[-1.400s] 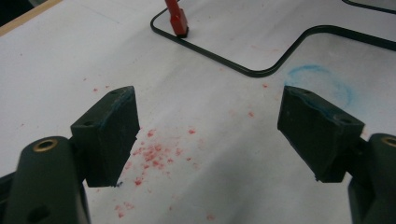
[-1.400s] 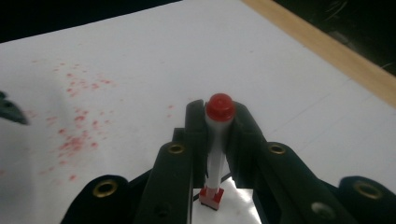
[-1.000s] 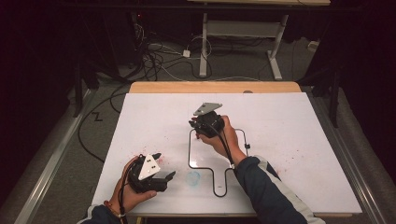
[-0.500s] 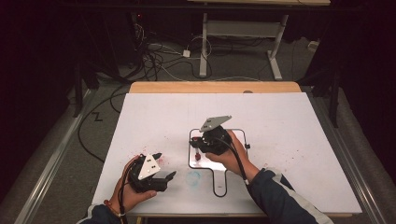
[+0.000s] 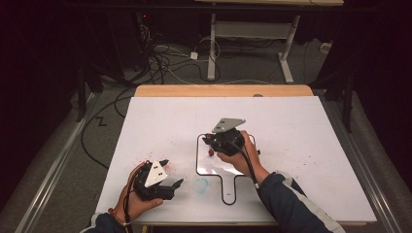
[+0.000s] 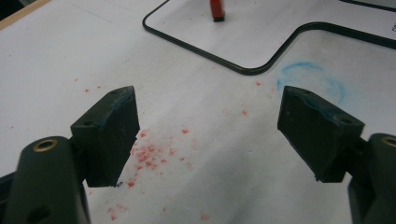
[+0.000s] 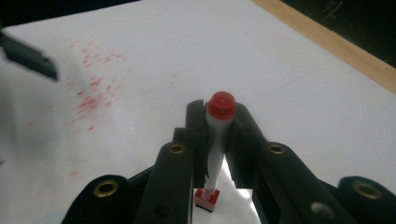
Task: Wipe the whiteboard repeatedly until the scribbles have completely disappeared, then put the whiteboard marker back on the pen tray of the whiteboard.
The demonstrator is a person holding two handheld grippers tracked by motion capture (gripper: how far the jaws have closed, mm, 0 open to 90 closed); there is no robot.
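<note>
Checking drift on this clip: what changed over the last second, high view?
The right gripper, shut on the red marker, came back toward the person and down onto the black-framed board. No grab, no release. The left gripper stayed open near the front edge; the board kept its place.

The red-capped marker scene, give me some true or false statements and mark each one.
1. The right claw is clamped on the white marker with a red cap. True.
2. The left claw holds an eraser. False: its jaws stand open with nothing between them.
3. Red specks dot the white table sheet near the left claw. True.
4. The black-rimmed handled whiteboard hangs off the table. False: it lies flat on the sheet.
5. The smudge beside the board is green. False: it is blue.
</note>
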